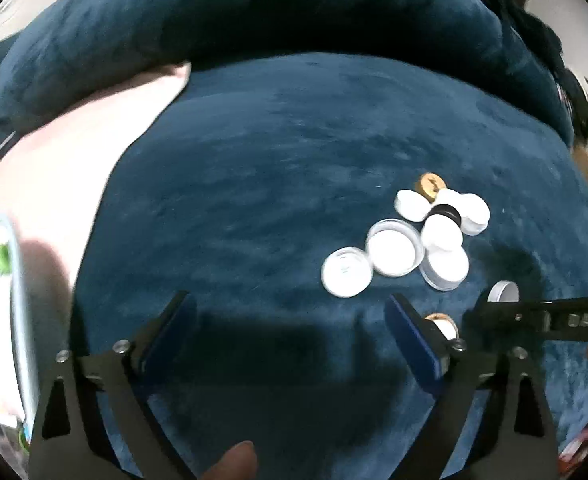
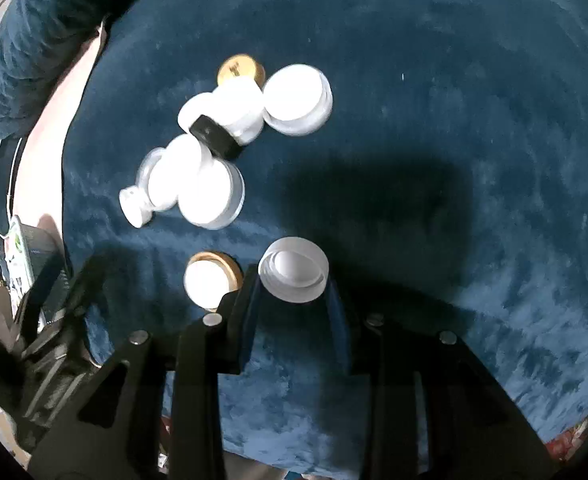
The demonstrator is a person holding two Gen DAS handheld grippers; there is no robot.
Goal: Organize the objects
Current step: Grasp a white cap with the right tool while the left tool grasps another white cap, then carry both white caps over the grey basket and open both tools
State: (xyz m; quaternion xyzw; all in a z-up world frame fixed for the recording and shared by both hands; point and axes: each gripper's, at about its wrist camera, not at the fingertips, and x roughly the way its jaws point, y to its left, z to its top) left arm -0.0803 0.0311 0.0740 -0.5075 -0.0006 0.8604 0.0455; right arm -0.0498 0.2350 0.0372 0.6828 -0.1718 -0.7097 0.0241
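Hard to see: my left view is blurry, and the pile of lids (image 2: 214, 148) overlaps, so some lids hide others.
Cut off: in my left view, my right gripper hides part of the white lid (image 1: 503, 292).
My right gripper (image 2: 294, 280): pinched tight on one white lid (image 2: 294, 276), low over the blue velvet cushion (image 2: 433, 80).
My left gripper (image 1: 290, 312): fingers wide apart, nothing between them.
Gold-rim lid (image 2: 212, 282): one, lying alone just left of my right gripper.
Gold lid (image 2: 241, 69): one, at the far end of the pile.
Black lid (image 2: 216, 136): one, in the pile.
White lids in the pile: about six, I cannot count them for sure.
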